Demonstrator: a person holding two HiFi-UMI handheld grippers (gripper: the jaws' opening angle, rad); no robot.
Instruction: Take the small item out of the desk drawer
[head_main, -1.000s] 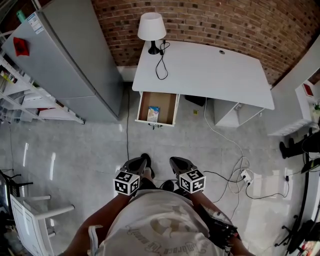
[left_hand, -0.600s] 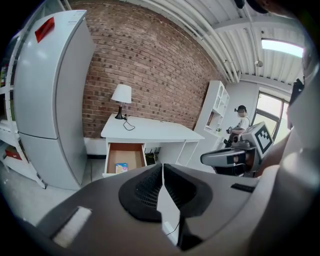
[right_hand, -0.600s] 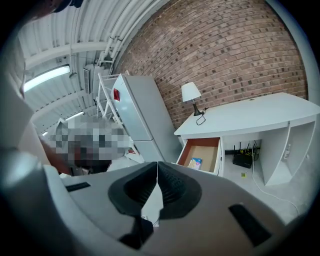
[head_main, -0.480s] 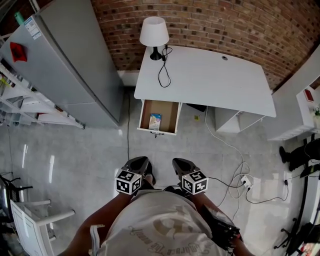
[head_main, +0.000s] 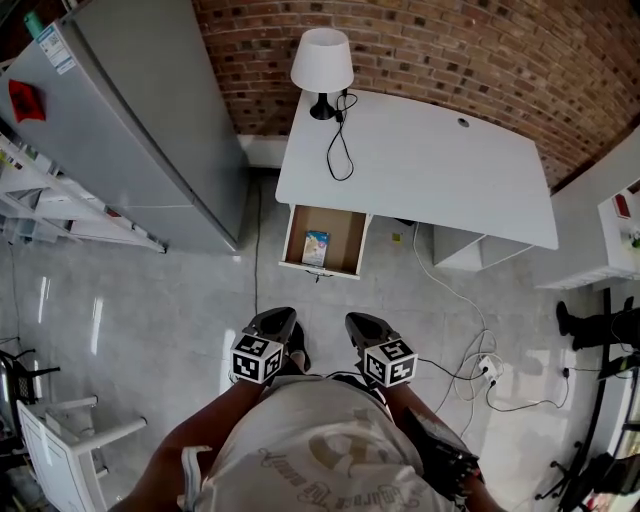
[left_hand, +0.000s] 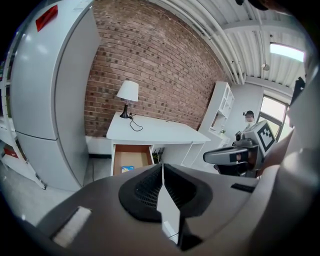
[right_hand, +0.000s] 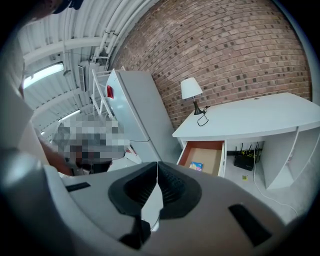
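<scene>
Both sets of jaws are pressed together with nothing in them, the left gripper (left_hand: 162, 170) and right gripper (right_hand: 157, 167) held side by side. One fridge (head_main: 130, 110) is ahead and left of the jaws, and one lamp (head_main: 322, 62) sits on the desk (head_main: 430, 170) ahead. One drawer (head_main: 345, 235) is open, with one small item (head_main: 316, 247) lying flat inside, well ahead of both jaws. Only the left gripper view catches a far-off person (left_hand: 247, 122). The right gripper view looks under the desk at a black box (right_hand: 245, 162).
</scene>
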